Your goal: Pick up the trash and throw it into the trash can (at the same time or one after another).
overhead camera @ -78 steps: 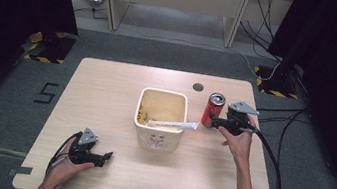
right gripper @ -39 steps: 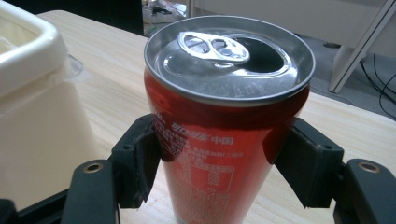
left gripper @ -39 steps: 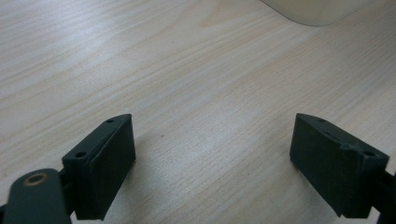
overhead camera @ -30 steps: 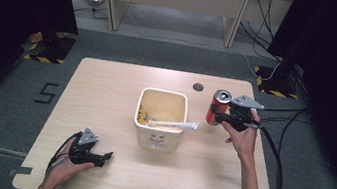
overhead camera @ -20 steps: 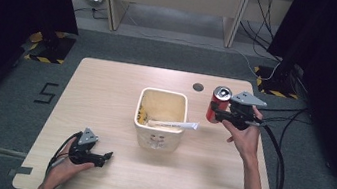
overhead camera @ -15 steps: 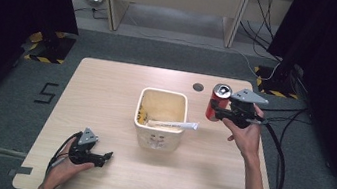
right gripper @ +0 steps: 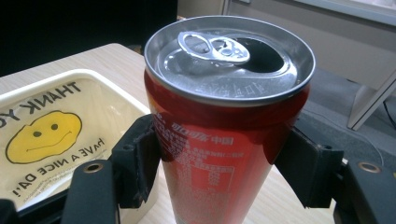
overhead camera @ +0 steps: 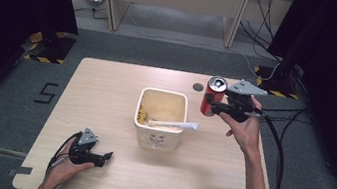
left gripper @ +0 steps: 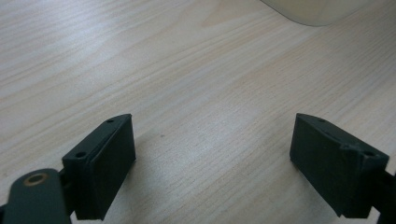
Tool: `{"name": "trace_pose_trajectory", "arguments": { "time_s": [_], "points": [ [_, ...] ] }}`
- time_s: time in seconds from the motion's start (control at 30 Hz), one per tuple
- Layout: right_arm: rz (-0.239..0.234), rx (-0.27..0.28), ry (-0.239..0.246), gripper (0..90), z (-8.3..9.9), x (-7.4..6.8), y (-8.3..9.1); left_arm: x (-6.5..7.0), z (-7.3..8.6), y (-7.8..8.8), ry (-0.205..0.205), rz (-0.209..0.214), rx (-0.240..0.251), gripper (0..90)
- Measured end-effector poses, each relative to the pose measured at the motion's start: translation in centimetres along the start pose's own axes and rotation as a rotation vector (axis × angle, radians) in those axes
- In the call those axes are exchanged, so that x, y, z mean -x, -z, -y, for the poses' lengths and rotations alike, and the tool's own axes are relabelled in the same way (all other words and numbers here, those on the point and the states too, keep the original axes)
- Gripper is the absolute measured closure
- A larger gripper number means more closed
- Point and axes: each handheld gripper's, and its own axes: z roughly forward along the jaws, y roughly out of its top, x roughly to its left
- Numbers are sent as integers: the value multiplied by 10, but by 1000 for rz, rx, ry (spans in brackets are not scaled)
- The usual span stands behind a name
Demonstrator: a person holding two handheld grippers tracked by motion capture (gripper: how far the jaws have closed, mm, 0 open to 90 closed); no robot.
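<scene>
At lower left of the high view, the left gripper [overhead camera: 105, 156] rests on the table [overhead camera: 105, 95], jaws wide and empty, presumably parked clear of the work. At centre stands the cream bin [overhead camera: 160, 119], a white tube [overhead camera: 172, 124] lying across its rim. At upper right, the right gripper [overhead camera: 207, 102] clamps the red can [overhead camera: 213, 96] by its sides, upright and lifted, likely for transfer into the bin.

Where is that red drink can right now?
In the high view the red can sits clamped in the right gripper, held above the table's far right part, just right of the cream bin.
</scene>
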Motion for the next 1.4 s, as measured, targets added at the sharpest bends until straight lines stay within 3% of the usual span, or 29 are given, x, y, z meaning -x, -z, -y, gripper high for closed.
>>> {"name": "trace_pose_trajectory", "arguments": {
  "time_s": [0.43,1.4],
  "points": [
    [-64,12,-1,341,-19,-10,-5,0,0,0,-2,0,-2,133],
    [-183,17,51,341,-41,-43,-24,0,0,0,2,0,1,134]
  ]
}}
